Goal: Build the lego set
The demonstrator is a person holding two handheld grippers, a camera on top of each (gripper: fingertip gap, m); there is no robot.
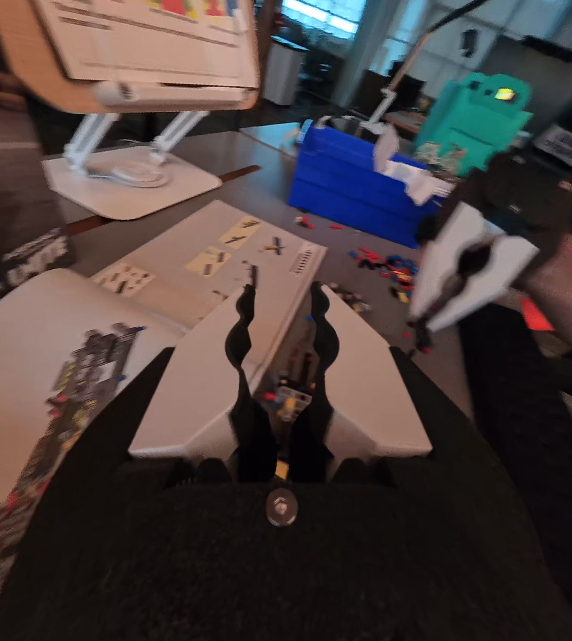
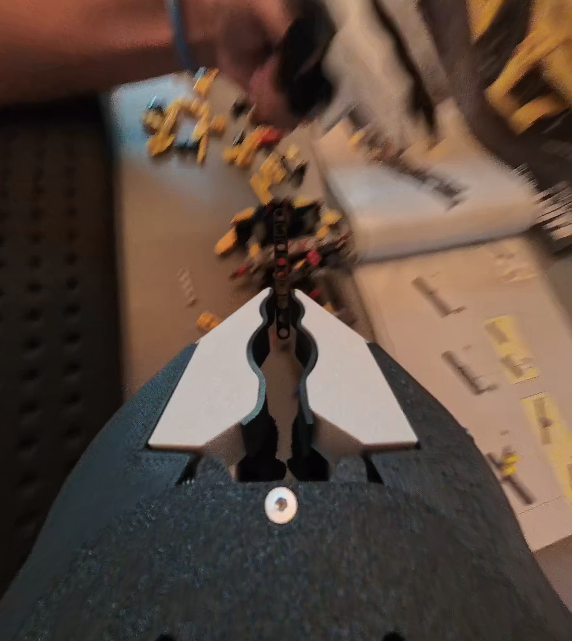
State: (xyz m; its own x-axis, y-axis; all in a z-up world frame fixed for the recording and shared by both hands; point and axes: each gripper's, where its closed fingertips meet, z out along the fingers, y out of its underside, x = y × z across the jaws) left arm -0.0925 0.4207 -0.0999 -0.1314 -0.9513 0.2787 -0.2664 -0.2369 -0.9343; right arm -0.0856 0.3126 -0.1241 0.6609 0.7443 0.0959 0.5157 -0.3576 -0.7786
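Note:
My right gripper [image 2: 282,293] is shut on a long thin black beam with holes [image 2: 280,249], which sticks out forward past the tips, above a pile of yellow, black and red pieces [image 2: 277,222]. In the left wrist view the right gripper [image 1: 423,327] hangs at the right, tips down, with a dark piece at its tip. My left gripper [image 1: 281,289] is open and empty, above the right edge of the open instruction booklet [image 1: 208,249] and some loose pieces [image 1: 291,392]. Both views are motion-blurred.
A screen on a white stand [image 1: 131,173] stands at the back left. A blue bin [image 1: 340,180] and a teal figure [image 1: 475,121] are at the back right. Red, blue and yellow pieces [image 1: 392,267] lie before the bin. A dark shape, model or print, [image 1: 93,364] is on the left page. About 12 cm separates my left fingertips from my right.

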